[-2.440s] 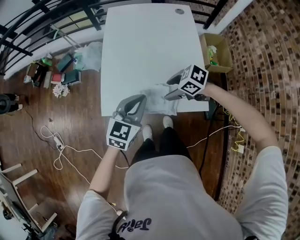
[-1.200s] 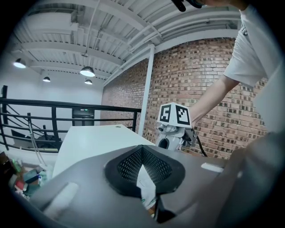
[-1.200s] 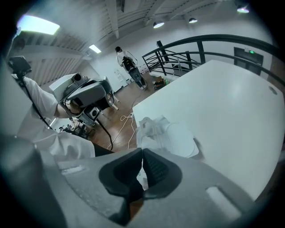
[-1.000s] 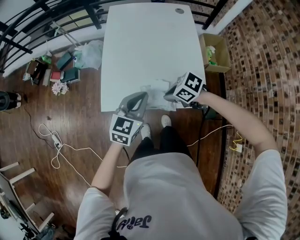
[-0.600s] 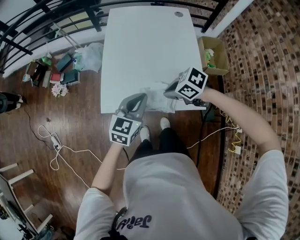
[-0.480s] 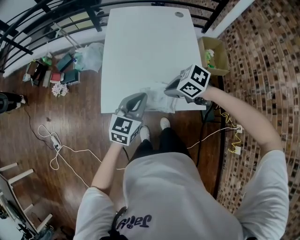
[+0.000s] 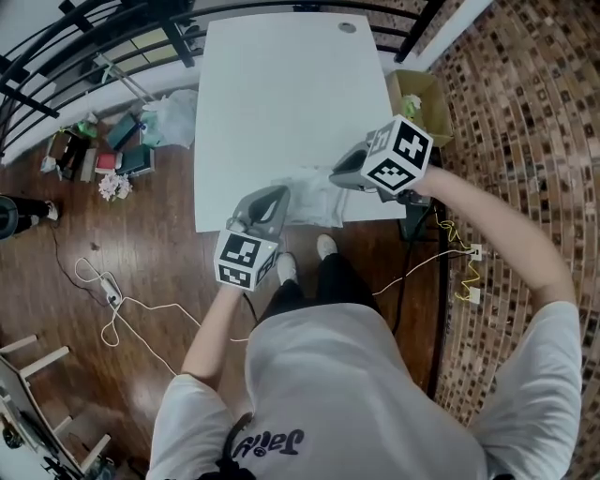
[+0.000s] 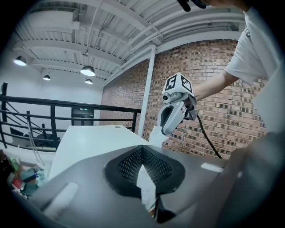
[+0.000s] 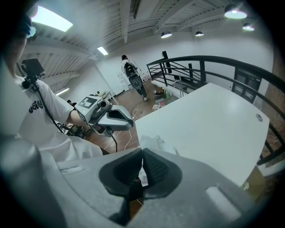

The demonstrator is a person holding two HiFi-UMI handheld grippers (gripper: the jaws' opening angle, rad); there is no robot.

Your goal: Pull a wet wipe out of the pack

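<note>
A white tabletop stands on a wooden floor, with a brick wall on the right, a black railing behind and a cardboard box beside it. The pack lies at the near edge. The left tongs are clamped on its left end. The right tongs are closed on a wet wipe. Since a second ago the right tongs have risen above the pack, while the left ones have stayed put.

Cardboard box beside white table
</note>
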